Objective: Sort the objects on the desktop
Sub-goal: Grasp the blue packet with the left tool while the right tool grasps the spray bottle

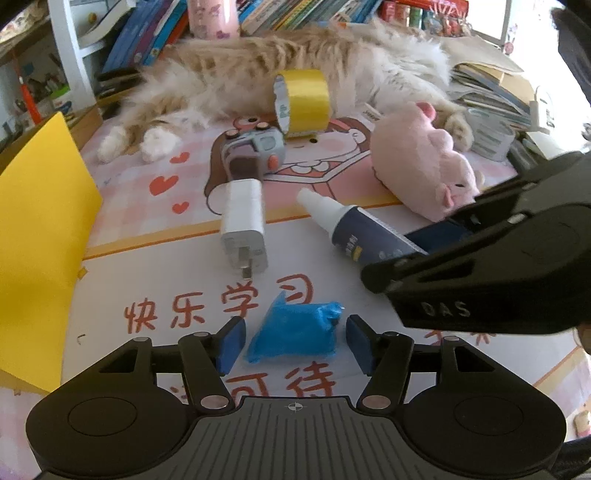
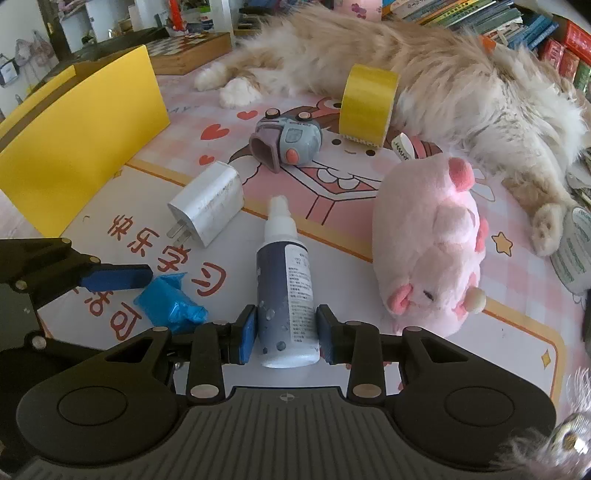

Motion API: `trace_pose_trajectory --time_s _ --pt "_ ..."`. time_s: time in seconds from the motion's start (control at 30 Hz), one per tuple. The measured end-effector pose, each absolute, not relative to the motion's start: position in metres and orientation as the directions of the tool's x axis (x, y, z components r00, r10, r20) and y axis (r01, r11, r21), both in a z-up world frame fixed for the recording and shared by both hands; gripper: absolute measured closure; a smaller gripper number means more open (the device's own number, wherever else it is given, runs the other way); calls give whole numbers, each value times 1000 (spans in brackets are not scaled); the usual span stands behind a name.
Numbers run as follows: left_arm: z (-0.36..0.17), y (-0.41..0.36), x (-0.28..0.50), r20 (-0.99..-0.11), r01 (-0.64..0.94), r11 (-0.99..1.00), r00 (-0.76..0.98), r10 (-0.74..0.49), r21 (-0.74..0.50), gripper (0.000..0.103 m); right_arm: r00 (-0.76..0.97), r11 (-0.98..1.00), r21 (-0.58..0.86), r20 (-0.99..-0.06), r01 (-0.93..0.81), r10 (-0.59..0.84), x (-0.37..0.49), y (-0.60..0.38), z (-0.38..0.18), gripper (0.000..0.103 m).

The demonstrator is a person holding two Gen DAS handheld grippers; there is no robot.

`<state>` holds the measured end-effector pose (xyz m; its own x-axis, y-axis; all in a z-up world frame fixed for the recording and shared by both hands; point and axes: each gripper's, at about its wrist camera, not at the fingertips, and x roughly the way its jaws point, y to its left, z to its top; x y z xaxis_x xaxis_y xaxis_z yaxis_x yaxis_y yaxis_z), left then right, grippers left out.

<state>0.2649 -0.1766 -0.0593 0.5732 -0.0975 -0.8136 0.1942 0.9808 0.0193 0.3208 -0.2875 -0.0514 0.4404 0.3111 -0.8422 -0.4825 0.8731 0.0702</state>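
Observation:
My left gripper point(image 1: 295, 341) is open, its blue pads on either side of a blue plastic packet point(image 1: 295, 328) that lies on the desk mat; the packet also shows in the right wrist view point(image 2: 168, 301). My right gripper point(image 2: 286, 334) has its pads against both sides of a dark spray bottle point(image 2: 284, 280) with a white cap, lying on the mat. The bottle also shows in the left wrist view point(image 1: 360, 232), with the right gripper point(image 1: 436, 254) over its base. A white charger plug point(image 1: 243, 225), a grey toy point(image 1: 255, 151), a yellow tape roll point(image 1: 303, 99) and a pink plush pig point(image 1: 421, 173) lie beyond.
A long-haired cat point(image 2: 424, 70) lies across the back of the desk. A yellow box point(image 2: 74, 136) stands at the left. Books point(image 1: 303, 11) and papers point(image 1: 491, 96) are stacked behind and to the right.

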Motion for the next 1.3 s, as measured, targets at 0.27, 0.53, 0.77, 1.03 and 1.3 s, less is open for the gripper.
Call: trace_pose_trajectory --time_s 0.27,0.53,0.77,1.03,1.3 --pt "-60 -179 262 -803 197 980 587 -103 18 45 438 866 68 -842 -495 317 329 -289 -54 71" --pt "-59 -177 257 -799 210 978 591 -115 15 61 465 862 32 -831 -507 304 325 -284 -56 72" --pt "-49 -163 250 -790 167 986 600 -124 -28 63 472 895 93 -823 -437 316 323 -292 -55 73" --pt "-22 -133 243 -745 77 989 650 -148 -129 63 508 928 190 -793 -320 337 311 -304 -36 73" --pt "0 -119 231 -701 99 980 687 -192 -172 63 565 934 209 -750 -290 344 290 -298 -11 73"
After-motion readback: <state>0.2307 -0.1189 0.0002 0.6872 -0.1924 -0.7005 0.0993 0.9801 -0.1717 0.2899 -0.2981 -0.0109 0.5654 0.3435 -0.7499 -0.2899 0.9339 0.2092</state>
